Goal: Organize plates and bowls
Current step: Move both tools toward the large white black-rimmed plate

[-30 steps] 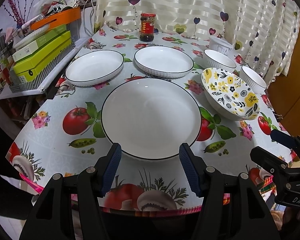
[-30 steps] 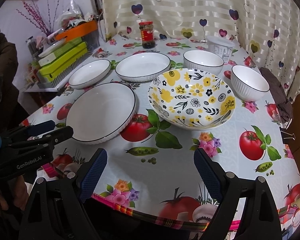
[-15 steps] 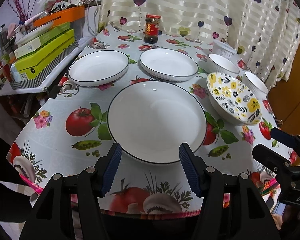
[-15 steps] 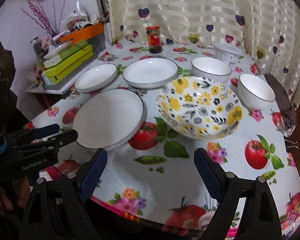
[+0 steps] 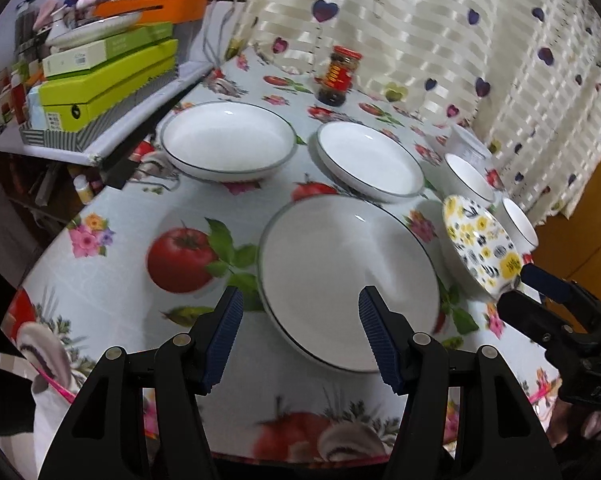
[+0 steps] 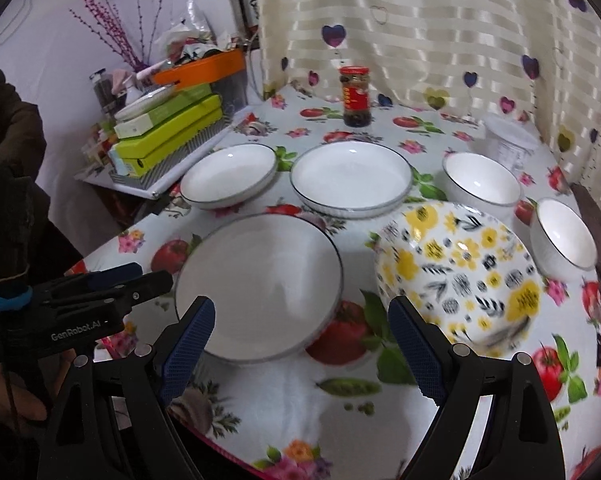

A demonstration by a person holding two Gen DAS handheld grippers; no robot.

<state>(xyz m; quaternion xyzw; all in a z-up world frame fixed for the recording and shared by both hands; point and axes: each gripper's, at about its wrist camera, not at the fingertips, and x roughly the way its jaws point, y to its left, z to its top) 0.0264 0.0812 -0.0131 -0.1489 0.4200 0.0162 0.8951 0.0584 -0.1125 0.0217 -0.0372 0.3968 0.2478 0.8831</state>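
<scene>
A large white plate (image 5: 348, 276) (image 6: 260, 284) lies near the table's front edge. Behind it sit two smaller white plates, one at the left (image 5: 228, 140) (image 6: 230, 174) and one at the right (image 5: 370, 160) (image 6: 352, 176). A yellow flowered bowl (image 5: 480, 248) (image 6: 456, 276) stands to the right, with two white bowls (image 6: 480, 182) (image 6: 562, 238) behind it. My left gripper (image 5: 300, 328) is open just before the large plate's near rim, holding nothing. My right gripper (image 6: 300, 336) is open above the front edge, between the large plate and the flowered bowl.
A red-lidded jar (image 5: 338, 76) stands at the back by the heart-print curtain (image 6: 420, 20). A white lidded tub (image 6: 508, 146) sits at the back right. Green boxes and an orange tray (image 5: 100, 68) pile on a side shelf at the left. A dark sleeve (image 6: 8, 152) shows at the left.
Both grippers have swung leftward and tilted; the plates and bowls now sit further right in both views. Nothing on the table has moved and both grippers have stayed open.
</scene>
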